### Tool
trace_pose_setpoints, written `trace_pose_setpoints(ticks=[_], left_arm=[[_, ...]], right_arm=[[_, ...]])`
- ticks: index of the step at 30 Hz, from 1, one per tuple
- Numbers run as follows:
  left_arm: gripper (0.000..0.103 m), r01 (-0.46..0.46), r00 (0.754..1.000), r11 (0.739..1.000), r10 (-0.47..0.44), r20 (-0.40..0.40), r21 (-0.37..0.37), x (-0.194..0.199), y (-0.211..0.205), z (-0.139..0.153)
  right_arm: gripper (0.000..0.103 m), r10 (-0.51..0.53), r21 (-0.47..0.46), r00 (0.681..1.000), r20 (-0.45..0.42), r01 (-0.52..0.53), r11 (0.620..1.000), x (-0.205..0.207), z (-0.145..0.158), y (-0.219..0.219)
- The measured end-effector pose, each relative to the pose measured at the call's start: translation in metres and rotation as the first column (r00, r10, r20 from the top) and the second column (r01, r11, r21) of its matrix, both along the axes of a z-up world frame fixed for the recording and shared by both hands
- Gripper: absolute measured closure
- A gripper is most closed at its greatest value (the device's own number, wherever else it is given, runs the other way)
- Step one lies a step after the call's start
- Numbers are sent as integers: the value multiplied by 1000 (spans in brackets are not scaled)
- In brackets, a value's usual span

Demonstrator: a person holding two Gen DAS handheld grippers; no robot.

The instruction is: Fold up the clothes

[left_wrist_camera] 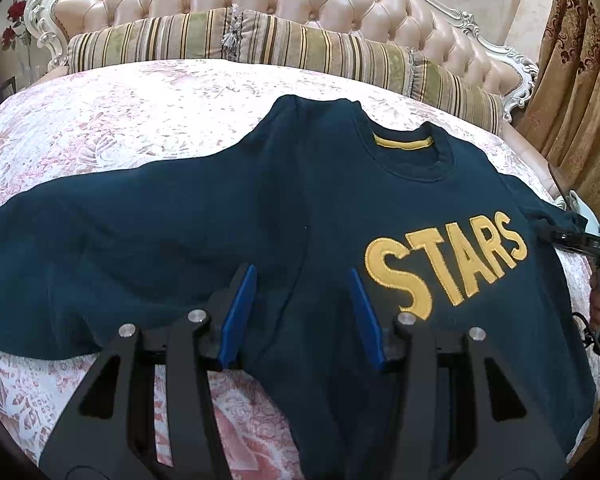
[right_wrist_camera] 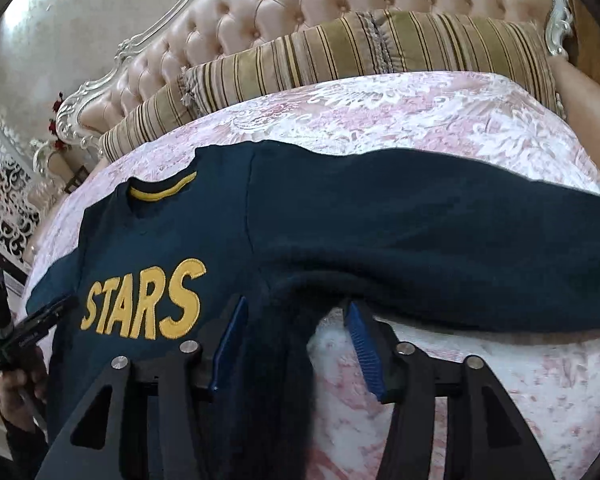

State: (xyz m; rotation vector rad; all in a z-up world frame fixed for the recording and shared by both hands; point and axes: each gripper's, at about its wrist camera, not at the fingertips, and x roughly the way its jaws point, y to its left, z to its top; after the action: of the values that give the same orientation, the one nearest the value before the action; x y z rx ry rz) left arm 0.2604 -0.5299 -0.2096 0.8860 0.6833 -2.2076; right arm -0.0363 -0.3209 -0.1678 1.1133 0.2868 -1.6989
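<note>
Blue pads of the left gripper (left_wrist_camera: 302, 310) straddle the navy sweatshirt (left_wrist_camera: 292, 200) near its armpit, apart, not pinching. Likewise the right gripper (right_wrist_camera: 296, 338), jaws parted around bunched side fabric. Beyond, the garment lies face up across the pink bedspread (right_wrist_camera: 420, 120), sleeves outspread. Folding has barely begun, I judge; next both must clamp and lift inward.

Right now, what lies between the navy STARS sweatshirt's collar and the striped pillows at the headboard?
Only bare pink floral bedspread separates the navy sweatshirt from the striped pillows; both wrist views show it.
</note>
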Motion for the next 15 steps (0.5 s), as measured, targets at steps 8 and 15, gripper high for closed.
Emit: trace_pose_setpoints(ticks=[8,15], left_arm=[[51,2,1000,1000,-2,-1,2,0,-2,-1],[51,5,1000,1000,-5,-4,3,1,-3,-1]], right_arm=[[91,-9,3,1000,17,9,1000,12,-9,18],[87,18,-3,1000,12,-18,1000,8,4,38]])
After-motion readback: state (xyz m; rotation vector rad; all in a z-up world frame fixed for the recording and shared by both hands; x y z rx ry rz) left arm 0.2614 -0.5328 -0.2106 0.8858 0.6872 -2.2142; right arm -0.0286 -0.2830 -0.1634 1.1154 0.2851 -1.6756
